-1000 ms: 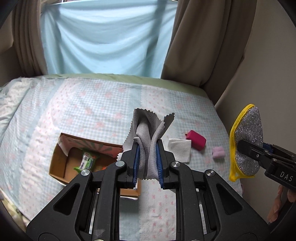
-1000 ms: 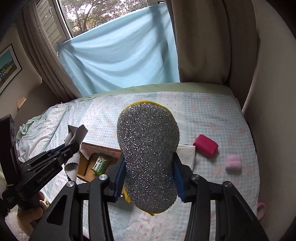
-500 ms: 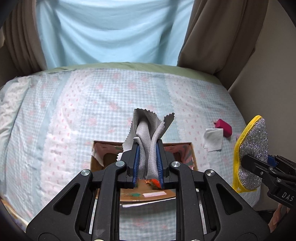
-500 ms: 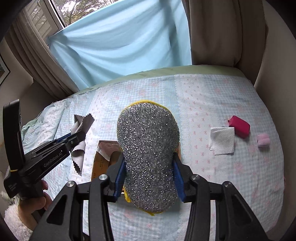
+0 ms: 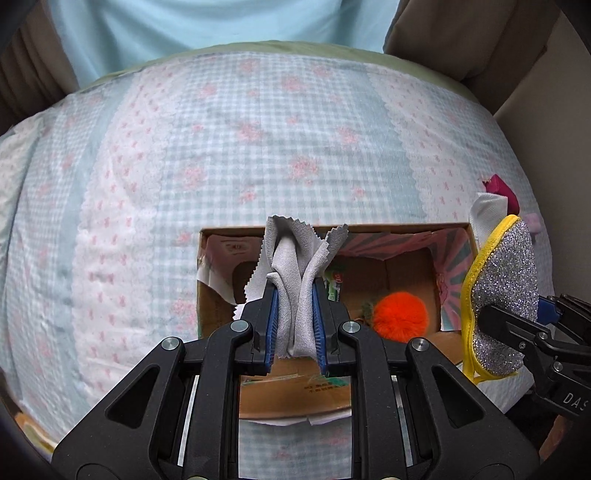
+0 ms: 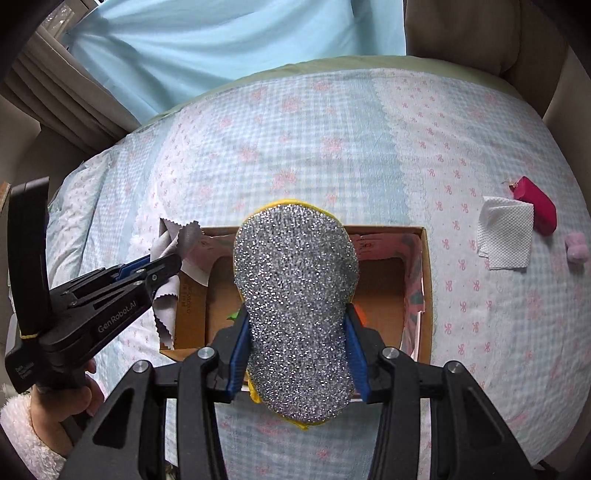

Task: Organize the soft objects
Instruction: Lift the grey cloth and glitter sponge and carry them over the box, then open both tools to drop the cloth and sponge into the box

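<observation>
A bed (image 5: 184, 155) under a pale blue gingham cover with pink bows filled both views, backed by a light blue sheet (image 6: 240, 37) hung between brown curtains (image 6: 480, 29). On it sat an open cardboard box (image 6: 424, 280), and both hand-held grippers hovered above its mouth, most likely so each soft item could drop straight in. The left hand-held gripper (image 5: 295, 314) was clamped on a grey cloth (image 5: 291, 258) with pinked edges, its folds sticking up between the blue pads and a corner hanging below. The right hand-held gripper (image 6: 297, 347) was closed on a silver glitter scrubbing pad (image 6: 295, 302) with a yellow rim, gripped across its narrow waist so the wide end stood clear of the fingers. Inside the box lay an orange pom-pom (image 5: 400, 315) and a green packet (image 5: 334, 284). Still out on the bed, well to the right of the box, were a folded white paper towel (image 6: 504, 232), a magenta block (image 6: 539, 210) touching it, and a small pink piece (image 6: 576, 248) just beyond.
</observation>
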